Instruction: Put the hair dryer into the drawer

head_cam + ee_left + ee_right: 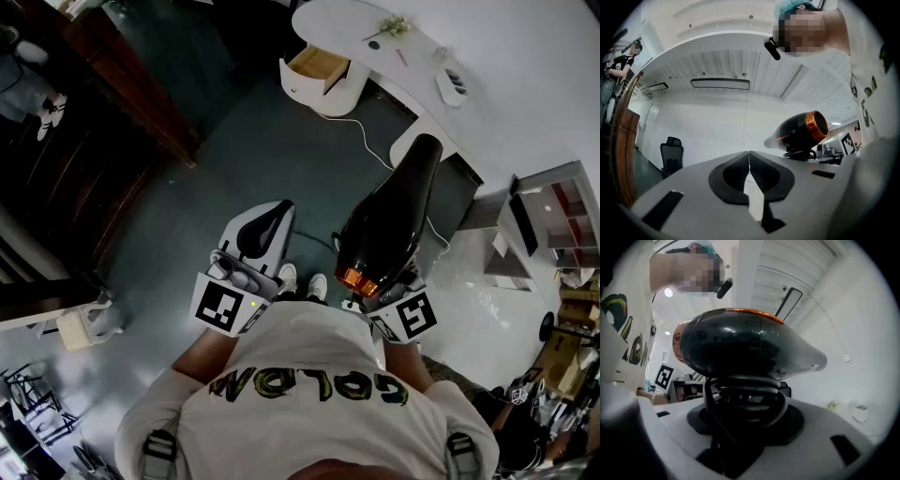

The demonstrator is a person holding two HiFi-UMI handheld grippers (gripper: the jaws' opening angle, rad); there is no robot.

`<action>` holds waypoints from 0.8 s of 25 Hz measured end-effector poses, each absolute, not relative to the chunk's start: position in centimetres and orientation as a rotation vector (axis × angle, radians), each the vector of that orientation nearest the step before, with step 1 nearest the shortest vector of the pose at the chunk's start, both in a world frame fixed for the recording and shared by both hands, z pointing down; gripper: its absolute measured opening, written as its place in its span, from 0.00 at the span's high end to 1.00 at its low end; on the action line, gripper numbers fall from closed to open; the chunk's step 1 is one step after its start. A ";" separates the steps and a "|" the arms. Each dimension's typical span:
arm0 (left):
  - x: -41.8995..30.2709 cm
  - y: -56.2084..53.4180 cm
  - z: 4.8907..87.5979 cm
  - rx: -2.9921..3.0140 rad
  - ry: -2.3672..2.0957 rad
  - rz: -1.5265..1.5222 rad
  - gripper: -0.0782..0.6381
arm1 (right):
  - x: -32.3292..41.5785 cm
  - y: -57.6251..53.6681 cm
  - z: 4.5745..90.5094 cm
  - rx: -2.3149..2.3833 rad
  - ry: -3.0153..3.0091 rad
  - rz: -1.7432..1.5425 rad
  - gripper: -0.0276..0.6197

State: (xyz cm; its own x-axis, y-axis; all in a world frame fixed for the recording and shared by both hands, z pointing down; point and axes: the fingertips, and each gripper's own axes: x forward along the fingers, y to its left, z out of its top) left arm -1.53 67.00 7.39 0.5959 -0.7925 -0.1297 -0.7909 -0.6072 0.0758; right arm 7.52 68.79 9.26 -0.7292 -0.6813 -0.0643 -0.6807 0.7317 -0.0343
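Observation:
The black hair dryer [394,220] with an orange rear ring sits upright in my right gripper [740,404], whose jaws are shut on its handle, where the black cord is coiled. In the left gripper view the hair dryer [802,131] shows to the right. My left gripper [270,214] is held beside it, shut, pads meeting with nothing between them [749,161]. The open wooden-lined drawer [319,64] is far ahead, pulled out of a round white cabinet [314,94]. Both grippers are held level at waist height, well short of it.
A curved white desk [412,66] runs above the cabinet, with small items on it. A white cable [361,131] trails on the dark floor. Dark wooden furniture [122,75] stands at the left, shelving [553,211] at the right. My shoes [300,279] show below the grippers.

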 end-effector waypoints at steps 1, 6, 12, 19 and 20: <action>-1.8 66.8 7.5 2.796 -1.385 -0.241 0.87 | 7.3 68.7 9.4 -1.120 2.856 -0.015 0.59; -3.6 66.2 7.7 2.802 -1.367 -0.262 0.87 | 5.7 67.9 9.7 -1.126 2.845 -0.025 0.59; -5.0 65.0 7.9 2.800 -1.350 -0.252 0.87 | 4.4 66.5 9.7 -1.143 2.840 -0.029 0.59; -4.6 60.7 8.9 2.777 -1.356 -0.239 0.87 | 4.8 62.1 10.6 -1.145 2.835 -0.058 0.59; -4.4 59.9 9.2 2.772 -1.357 -0.234 0.87 | 5.0 61.3 10.7 -1.144 2.836 -0.055 0.59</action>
